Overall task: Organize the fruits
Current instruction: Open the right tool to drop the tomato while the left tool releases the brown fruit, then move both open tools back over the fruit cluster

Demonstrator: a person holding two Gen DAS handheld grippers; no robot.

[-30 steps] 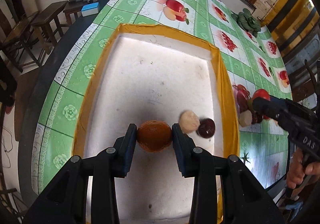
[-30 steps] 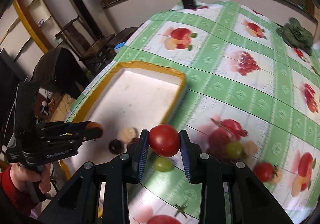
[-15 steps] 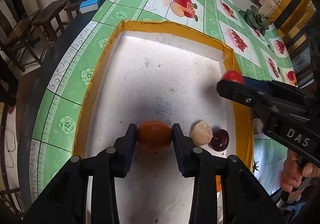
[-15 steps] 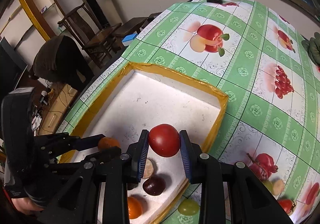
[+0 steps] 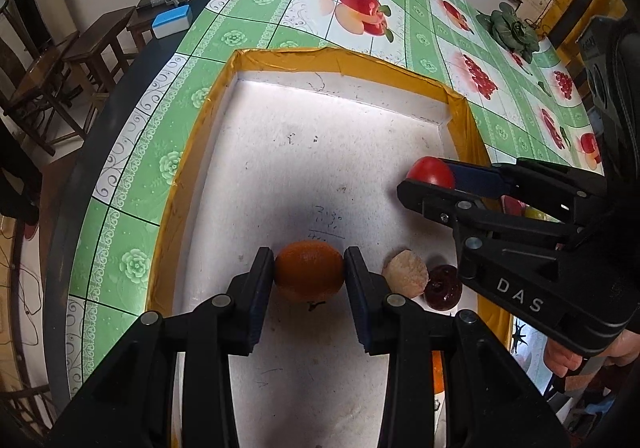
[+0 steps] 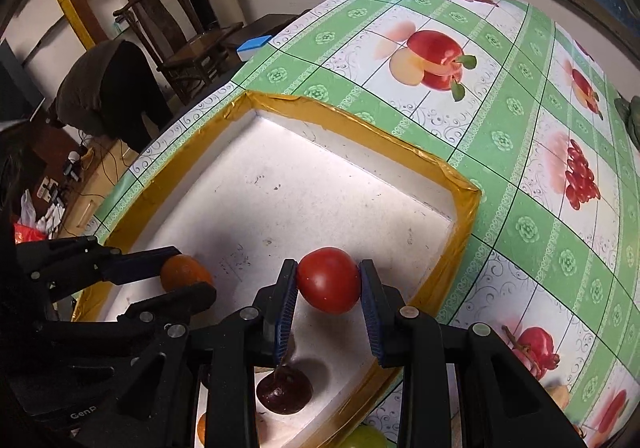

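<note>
Both tools are loaded. Right tool (image 6: 328, 290) has its two fingers clamped on a red tomato (image 6: 329, 280), pinched across its widest part, and holds it above the near right part of the white tray (image 6: 280, 184). Left tool (image 5: 309, 273) is clamped the same way on an orange (image 5: 309, 270), low over the near middle of the tray floor; whether the orange touches the floor I cannot tell.

Judging by looks, the tomato is smooth, thin-skinned and soft, so it would bruise or slip under a hard squeeze; a gentle hold across the middle, as now, suits it. The orange seems firmer, its pitted peel giving better grip, and neither looks heavy.

Just right of the orange lie a pale round fruit (image 5: 405, 273) and a dark red fruit (image 5: 443, 287), near the tray's right wall. The tomato hangs above and slightly beyond the dark one. A green fruit (image 6: 366, 440) sits outside the tray on the patterned surface (image 6: 520, 128).
</note>
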